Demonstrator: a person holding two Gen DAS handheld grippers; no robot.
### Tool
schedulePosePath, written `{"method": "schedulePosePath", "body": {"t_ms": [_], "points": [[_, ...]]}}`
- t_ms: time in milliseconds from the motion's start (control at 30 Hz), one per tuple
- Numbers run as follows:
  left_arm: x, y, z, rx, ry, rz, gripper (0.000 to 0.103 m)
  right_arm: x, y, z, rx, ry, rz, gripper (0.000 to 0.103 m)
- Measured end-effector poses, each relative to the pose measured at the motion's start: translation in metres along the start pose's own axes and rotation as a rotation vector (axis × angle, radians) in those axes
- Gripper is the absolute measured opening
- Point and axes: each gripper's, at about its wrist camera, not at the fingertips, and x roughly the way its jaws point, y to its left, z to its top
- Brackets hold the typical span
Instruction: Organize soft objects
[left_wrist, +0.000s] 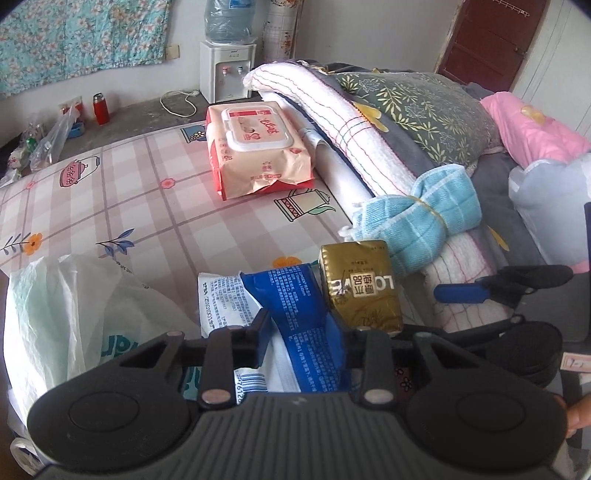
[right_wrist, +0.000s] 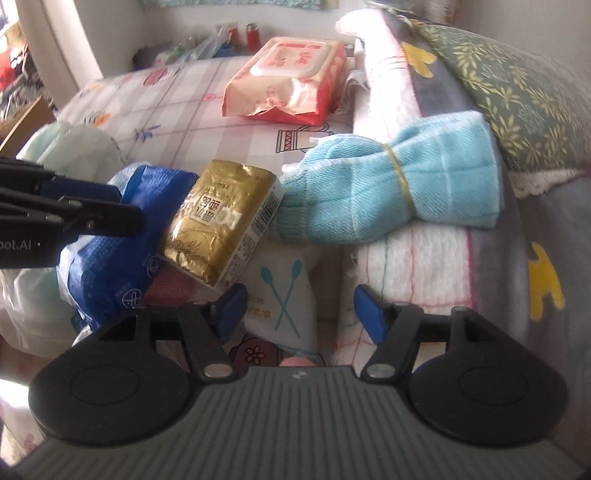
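Our left tool is pinching the blue pack across its width, while our right tool stands spread with nothing between its pads, over a white cotton-swab packet. We judge the slick wrapper could slip or drag down the gold tissue pack leaning on it (they touch). The blue pack lies at the bed's near edge beside a white plastic bag, its long axis running away from the left tool toward the bed's middle
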Motion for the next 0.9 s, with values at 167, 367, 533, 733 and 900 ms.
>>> {"method": "schedulePosePath", "body": {"t_ms": [167, 367, 533, 733, 900], "points": [[0.001, 0.006, -0.002, -0.007, -0.007, 0.007, 0.036, 0.0, 0.01, 0.003, -0.081, 0.011, -0.013, 0.065], [0.002, 0.014, -0.004, -0.028, -0.007, 0.002, 0.037, 0.018, 0.006, 0.004, -0.049, 0.027, 0.008, 0.063], [0.001, 0.018, -0.006, -0.042, -0.015, -0.007, 0.037, 0.019, -0.005, 0.003, 0.074, 0.034, 0.126, 0.033], [-0.012, 0.023, -0.009, -0.084, -0.025, -0.023, 0.035, -0.002, 0.012, -0.001, 0.042, -0.04, 0.033, 0.017], [-0.039, 0.022, -0.015, -0.08, -0.059, -0.03, 0.036, -0.031, 0.024, -0.004, -0.03, -0.105, -0.069, 0.015]]}}
